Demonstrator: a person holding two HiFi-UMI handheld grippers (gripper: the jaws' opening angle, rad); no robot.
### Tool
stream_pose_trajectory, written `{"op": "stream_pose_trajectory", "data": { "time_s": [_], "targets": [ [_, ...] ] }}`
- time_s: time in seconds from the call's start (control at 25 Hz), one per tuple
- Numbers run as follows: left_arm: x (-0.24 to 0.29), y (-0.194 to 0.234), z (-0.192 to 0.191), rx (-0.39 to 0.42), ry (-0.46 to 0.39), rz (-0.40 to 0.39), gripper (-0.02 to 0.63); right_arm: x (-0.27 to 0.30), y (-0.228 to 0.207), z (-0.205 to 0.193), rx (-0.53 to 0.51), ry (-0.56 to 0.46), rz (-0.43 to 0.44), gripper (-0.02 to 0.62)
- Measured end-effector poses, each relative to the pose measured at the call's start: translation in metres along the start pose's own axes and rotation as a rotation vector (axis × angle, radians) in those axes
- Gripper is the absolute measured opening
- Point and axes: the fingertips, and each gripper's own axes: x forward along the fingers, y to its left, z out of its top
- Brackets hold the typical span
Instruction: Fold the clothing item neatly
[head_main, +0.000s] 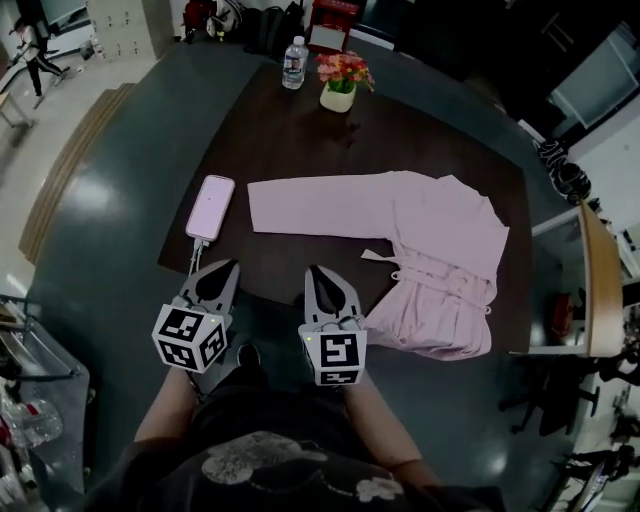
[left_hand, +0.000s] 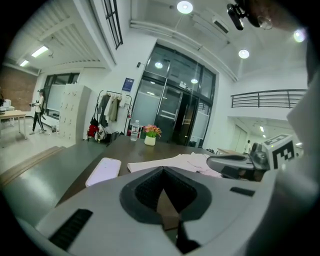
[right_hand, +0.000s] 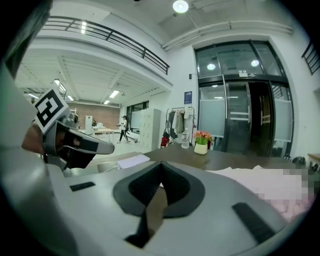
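Note:
A pale pink garment lies on the dark brown table, one long sleeve stretched out to the left and the body bunched at the right front with a tie belt. It also shows in the left gripper view as the pink garment and in the right gripper view as the pink garment. My left gripper is shut and empty at the table's near edge, left of the cloth. My right gripper is also shut and empty, just short of the sleeve and left of the bunched hem. Neither touches the garment.
A pink phone with a cable lies at the table's left edge. A water bottle and a small pot of flowers stand at the far end. A wooden chair stands right of the table.

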Motion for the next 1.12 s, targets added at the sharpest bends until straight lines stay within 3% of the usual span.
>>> {"op": "stream_pose_trajectory", "data": {
  "time_s": [0.2,0.4,0.8,0.96,1.12],
  "targets": [
    [-0.013,0.047,-0.004,-0.028,0.014,0.002,0.009,0.037,0.037,-0.007,0.003,0.082,0.000,-0.006],
    [-0.006,0.059,-0.013,-0.043,0.050,-0.034,0.009,0.064,0.048,-0.022,0.017,0.152,0.009,-0.006],
    [0.024,0.080,-0.016,-0.029,0.128,0.025,0.009,0.149,0.061,-0.058,-0.087,0.316,0.181,-0.004],
    [0.040,0.093,-0.013,-0.040,0.149,0.058,0.009,0.181,0.067,-0.079,-0.102,0.408,0.249,0.060],
    [0.048,0.101,-0.011,-0.051,0.159,0.081,0.009,0.198,0.065,-0.096,-0.139,0.476,0.276,0.061]
  ]
}}
